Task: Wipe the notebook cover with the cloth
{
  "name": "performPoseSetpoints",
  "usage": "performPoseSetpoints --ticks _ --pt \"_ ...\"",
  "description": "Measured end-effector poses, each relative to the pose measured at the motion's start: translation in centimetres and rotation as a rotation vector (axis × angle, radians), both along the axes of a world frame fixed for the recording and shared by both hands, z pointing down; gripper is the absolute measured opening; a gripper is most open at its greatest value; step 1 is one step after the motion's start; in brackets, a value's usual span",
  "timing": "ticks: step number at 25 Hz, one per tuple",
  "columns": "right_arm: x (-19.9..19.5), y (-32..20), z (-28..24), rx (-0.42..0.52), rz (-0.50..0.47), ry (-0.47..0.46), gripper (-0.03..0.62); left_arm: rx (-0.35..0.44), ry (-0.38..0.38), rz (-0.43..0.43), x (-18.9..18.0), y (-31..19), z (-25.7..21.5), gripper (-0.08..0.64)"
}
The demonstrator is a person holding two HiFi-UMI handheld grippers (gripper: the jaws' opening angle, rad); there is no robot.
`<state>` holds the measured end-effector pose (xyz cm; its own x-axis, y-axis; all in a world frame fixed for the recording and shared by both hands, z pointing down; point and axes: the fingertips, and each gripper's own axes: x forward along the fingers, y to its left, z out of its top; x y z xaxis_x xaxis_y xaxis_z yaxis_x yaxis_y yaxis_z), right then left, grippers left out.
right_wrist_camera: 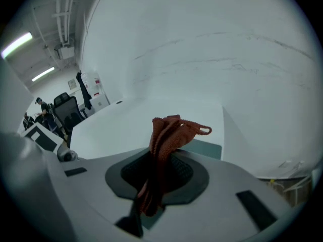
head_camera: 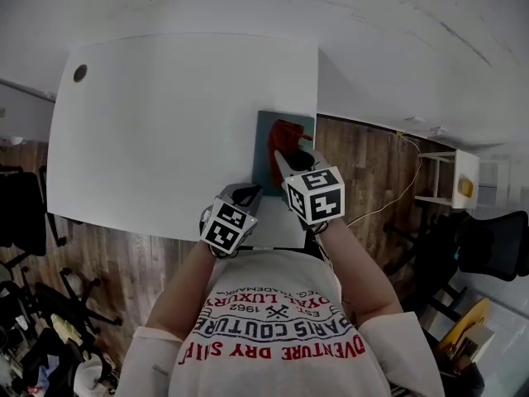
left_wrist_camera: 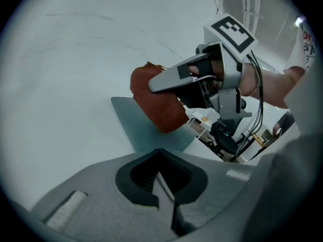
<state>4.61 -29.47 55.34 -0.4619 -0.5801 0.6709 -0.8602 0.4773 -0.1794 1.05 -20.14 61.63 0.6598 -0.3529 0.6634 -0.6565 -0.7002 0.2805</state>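
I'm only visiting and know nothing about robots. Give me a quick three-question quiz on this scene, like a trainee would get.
1. True or false: the right gripper is shut on the rust-red knitted cloth.
2. Pick one: the flat teal notebook lies (A) by the right edge of the white table, (B) at the table's middle, (C) on the wooden floor.
3. Fill the gap: the left gripper has its jaws ____, with nothing between them.

Key: 1 true; 2 A; 3 together.
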Motion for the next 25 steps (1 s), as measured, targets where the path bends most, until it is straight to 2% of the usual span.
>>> performPoseSetpoints --ticks 3,8,11,17,25 --pt "-2.6 1.0 0.9 -0.056 0.002 -0.071 0.080 0.023 -0.009 -0.001 0.0 0.1 0.0 0.009" --pt "-4.2 1.0 3.8 -0.089 -0.019 -0.025 0.080 0.049 -0.020 -0.002 0.0 0.1 0.0 0.009" --pt "-3.9 0.5 5.1 -0.083 -0.036 0.017 0.080 0.047 -0.019 -0.003 0.0 0.0 0.1 0.009" --pt "-2.9 0.4 5.3 -0.064 -0.052 0.040 0.083 0.051 -0.022 -0.004 -0.1 -0.1 0.1 0.009" --pt "0.8 0.5 5.4 -0.068 -0.009 0.068 0.088 0.035 -0.015 0.002 -0.4 0.1 0.3 0.009"
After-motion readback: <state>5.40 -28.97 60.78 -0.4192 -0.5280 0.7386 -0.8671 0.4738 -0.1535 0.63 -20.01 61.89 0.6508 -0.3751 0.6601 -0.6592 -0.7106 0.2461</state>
